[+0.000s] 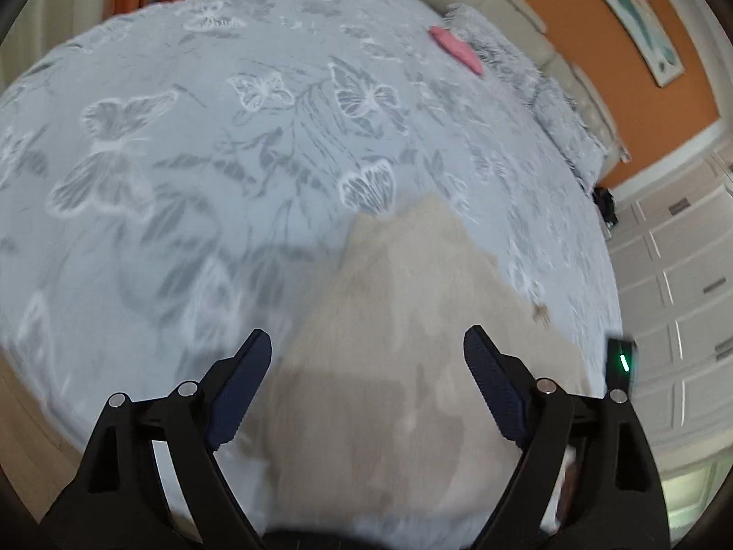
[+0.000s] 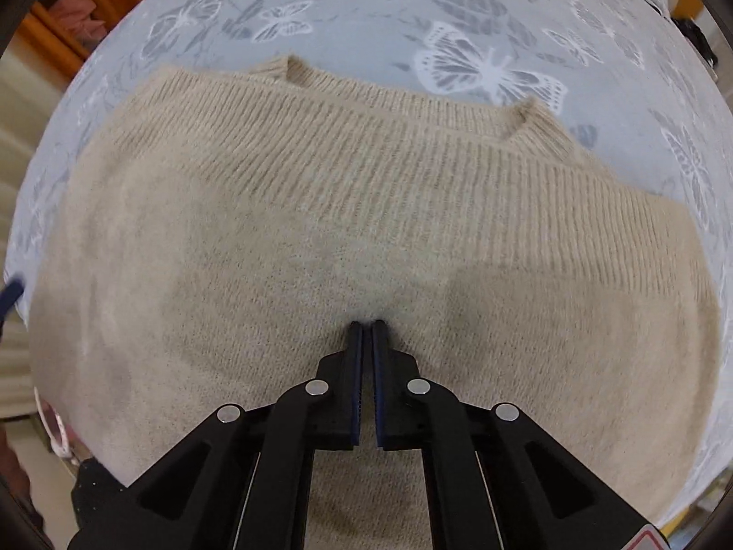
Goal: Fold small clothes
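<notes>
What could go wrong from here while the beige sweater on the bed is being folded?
1. The right claw is shut on a small pinch of the beige sweater. Pulling there may stretch the knit, or lift only the top layer.
2. The left claw hangs open above the sweater and holds nothing, so a one-sided pull may drag it crooked across the butterfly bedspread.
3. The left view is blurred, so its grasp may miss the edge.

Orange wall (image 1: 641, 59) with framed picture (image 1: 641, 13) — cream headboard (image 1: 504, 4), white panelled cabinets (image 1: 678, 302), butterfly-print bedspread (image 1: 206, 137).
</notes>
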A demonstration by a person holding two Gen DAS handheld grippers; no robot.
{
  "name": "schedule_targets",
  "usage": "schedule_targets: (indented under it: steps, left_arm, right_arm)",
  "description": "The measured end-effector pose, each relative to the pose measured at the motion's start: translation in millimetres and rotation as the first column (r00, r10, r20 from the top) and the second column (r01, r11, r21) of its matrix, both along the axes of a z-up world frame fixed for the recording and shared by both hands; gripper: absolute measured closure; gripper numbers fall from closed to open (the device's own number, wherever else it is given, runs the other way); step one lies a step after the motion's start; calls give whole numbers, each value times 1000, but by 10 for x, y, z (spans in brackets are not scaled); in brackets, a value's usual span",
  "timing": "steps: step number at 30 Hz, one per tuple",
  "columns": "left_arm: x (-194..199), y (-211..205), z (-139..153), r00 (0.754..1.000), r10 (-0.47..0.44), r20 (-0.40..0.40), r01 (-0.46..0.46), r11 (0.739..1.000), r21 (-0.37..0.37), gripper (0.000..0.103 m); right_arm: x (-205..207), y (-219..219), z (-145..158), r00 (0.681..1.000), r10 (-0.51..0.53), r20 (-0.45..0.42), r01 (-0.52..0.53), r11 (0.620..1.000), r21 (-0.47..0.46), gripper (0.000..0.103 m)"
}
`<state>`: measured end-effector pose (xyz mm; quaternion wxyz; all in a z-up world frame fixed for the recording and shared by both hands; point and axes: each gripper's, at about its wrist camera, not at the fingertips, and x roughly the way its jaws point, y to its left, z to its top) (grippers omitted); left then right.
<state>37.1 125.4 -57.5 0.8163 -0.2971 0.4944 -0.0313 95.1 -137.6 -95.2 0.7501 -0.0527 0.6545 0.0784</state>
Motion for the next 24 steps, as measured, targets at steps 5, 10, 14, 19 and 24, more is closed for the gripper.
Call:
schedule_targets:
  steps: [5, 10, 14, 19, 24]
  left_arm:
    - [401, -168, -609, 985, -18, -172, -4, 992, -128, 18]
    - [409, -215, -563, 978, -4, -210, -60, 952, -299, 82]
    - [318, -549, 145, 998, -30, -50, 16, 961, -276, 83]
    - [263, -1566, 1025, 970, -209, 124, 235, 934, -268, 84]
    - [286, -2753, 1034, 935, -341, 102, 354, 914, -198, 88]
  right_arm:
    - [71, -119, -51, 998, -51, -33, 54, 995, 88, 100]
    - [116, -365, -77, 992, -108, -63, 119, 970, 213, 101]
    - [92, -614, -107, 985, -153, -77, 170, 926, 338, 103]
    - [109, -895, -202, 972, -195, -132, 235, 849, 474, 103]
    - [106, -1217, -274, 962, -211, -172, 272, 774, 572, 103]
